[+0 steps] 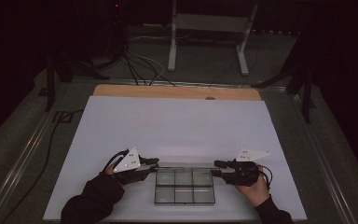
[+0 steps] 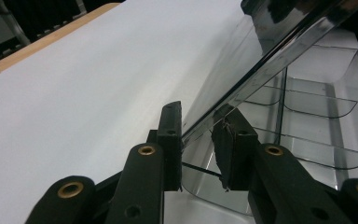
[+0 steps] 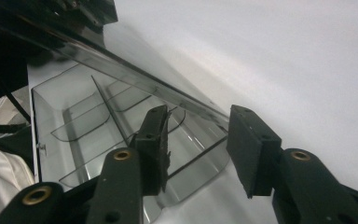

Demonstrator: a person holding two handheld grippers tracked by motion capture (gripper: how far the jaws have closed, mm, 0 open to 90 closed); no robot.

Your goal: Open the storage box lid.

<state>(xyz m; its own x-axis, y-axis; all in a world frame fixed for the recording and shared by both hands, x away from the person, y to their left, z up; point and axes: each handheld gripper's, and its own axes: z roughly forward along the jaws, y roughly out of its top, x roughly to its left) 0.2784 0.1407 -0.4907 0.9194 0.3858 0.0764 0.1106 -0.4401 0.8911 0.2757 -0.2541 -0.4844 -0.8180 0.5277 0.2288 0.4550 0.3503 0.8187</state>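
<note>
Clear plastic organizer box (image 1: 184, 186) is sitting near the front edge of the white sheet (image 1: 168, 126), between the 2 grippers, with 6 compartments showing in a 2-by-3 grid. Its hinged lid (image 2: 270, 60) is standing raised at a slant over the tray, hinge side along the far edge as far as I can tell.

Left gripper (image 1: 154, 164) is reaching in at the box's left end. In the left gripper view its jaws are straddling the lid's edge close on both sides, and the pads (image 2: 227, 149) look to be pinching it, so it is likely holding the lid up; full contact is hard to confirm through the clear plastic.

Right gripper (image 1: 218, 168) is sitting at the box's right end. In the right gripper view its jaws are standing apart, released, with the lid's corner (image 3: 209, 112) between them and a visible gap to the right pad (image 3: 251, 149); nothing is being clamped. Probably it is lining up to take the other end so the lid moves evenly.

White sheet is covering a wooden table (image 1: 177, 91), bare wood showing at the far edge. Beyond it, dark room, grey floor, cables (image 1: 140, 65) and a white metal stand (image 1: 209, 32).
</note>
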